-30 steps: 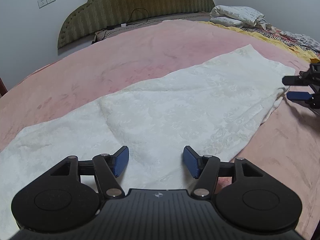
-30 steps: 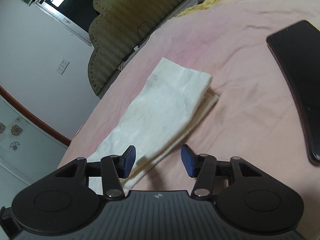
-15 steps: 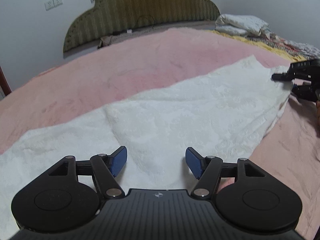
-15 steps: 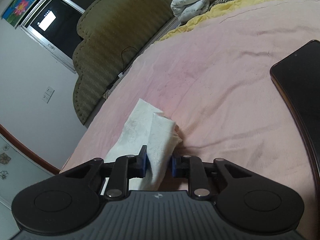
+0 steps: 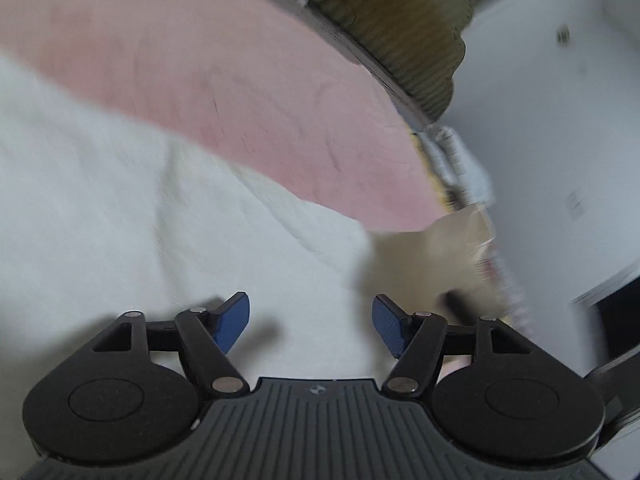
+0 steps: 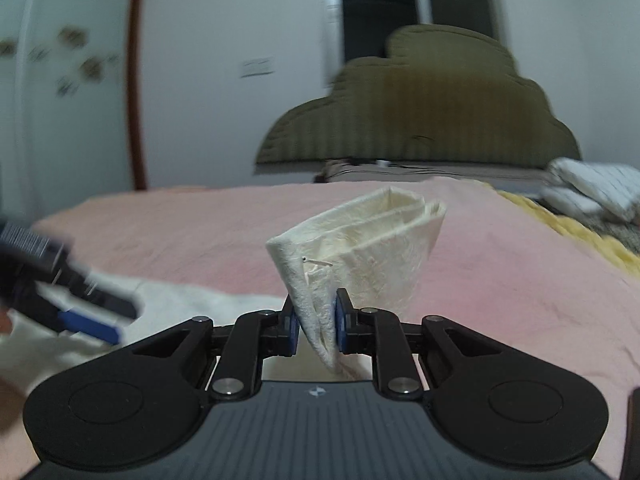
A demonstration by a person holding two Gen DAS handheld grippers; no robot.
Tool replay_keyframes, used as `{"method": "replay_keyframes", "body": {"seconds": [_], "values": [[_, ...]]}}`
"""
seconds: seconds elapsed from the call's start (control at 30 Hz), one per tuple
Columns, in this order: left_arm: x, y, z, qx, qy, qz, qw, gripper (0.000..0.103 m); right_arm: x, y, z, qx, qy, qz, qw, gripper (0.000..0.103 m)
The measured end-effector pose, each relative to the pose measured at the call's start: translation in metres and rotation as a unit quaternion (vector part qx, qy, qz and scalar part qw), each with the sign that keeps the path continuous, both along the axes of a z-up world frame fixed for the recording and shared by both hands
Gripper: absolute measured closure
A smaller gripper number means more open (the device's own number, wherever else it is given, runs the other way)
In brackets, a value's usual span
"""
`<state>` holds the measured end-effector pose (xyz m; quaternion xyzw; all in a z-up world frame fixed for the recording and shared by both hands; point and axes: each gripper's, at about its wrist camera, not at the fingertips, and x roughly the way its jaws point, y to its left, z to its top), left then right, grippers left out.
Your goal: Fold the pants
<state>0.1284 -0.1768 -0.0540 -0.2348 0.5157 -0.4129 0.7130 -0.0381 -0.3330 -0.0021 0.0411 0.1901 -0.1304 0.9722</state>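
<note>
The white pants [image 5: 140,216] lie spread on the pink bed cover [image 5: 224,80]. My left gripper [image 5: 311,326] is open and empty, low over the white cloth. My right gripper [image 6: 316,318] is shut on the pants' end [image 6: 360,248] and holds it lifted above the bed, the layered edge standing up. The lifted end shows blurred at the right of the left wrist view [image 5: 432,256]. The left gripper appears blurred at the left of the right wrist view [image 6: 80,312].
An olive padded headboard [image 6: 424,112] stands at the far side of the bed. Folded white bedding [image 6: 596,188] and a yellow blanket [image 6: 560,220] lie at the right. White walls and a dark doorway [image 6: 376,16] are behind.
My right gripper closed on the pants' end and lifted it off the bed, swinging round toward the headboard. My left gripper tilted and swung over the cloth, still open.
</note>
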Motion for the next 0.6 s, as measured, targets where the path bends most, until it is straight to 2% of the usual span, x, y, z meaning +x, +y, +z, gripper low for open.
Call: {"method": "replay_keyframes", "body": {"seconds": [0.07,0.13,0.27,0.43,0.47,0.5,0.53,0.6], "values": [[0.01,-0.002,-0.014,-0.05,0.081,-0.002,0.9955,0.029,0.006,0.021,-0.005,-0.026,0.015,0.026,0.999,0.086],[0.015,-0.005,-0.023,-0.08,0.125,0.003,0.9889,0.027,0.009,0.035,-0.007,-0.036,0.025,0.048,0.998,0.086],[0.015,-0.015,-0.02,-0.098,0.127,0.009,0.987,0.021,0.011,0.052,-0.009,-0.035,0.031,0.08,0.996,0.086],[0.023,-0.026,-0.016,-0.089,0.123,0.021,0.9881,0.023,0.011,0.067,-0.007,-0.034,0.033,0.111,0.993,0.086],[0.026,-0.026,-0.015,-0.088,0.12,0.022,0.9886,0.029,0.01,0.071,-0.007,-0.036,0.035,0.118,0.992,0.085],[0.028,-0.026,-0.012,-0.081,0.115,0.016,0.9899,0.046,0.01,0.074,-0.007,-0.038,0.038,0.124,0.991,0.085],[0.032,-0.027,-0.009,-0.065,0.108,0.004,0.992,0.056,0.009,0.077,-0.008,-0.039,0.042,0.13,0.99,0.084],[0.035,-0.024,-0.001,-0.033,0.08,-0.01,0.9962,0.084,0.01,0.086,-0.008,-0.044,0.045,0.141,0.988,0.084]]}}
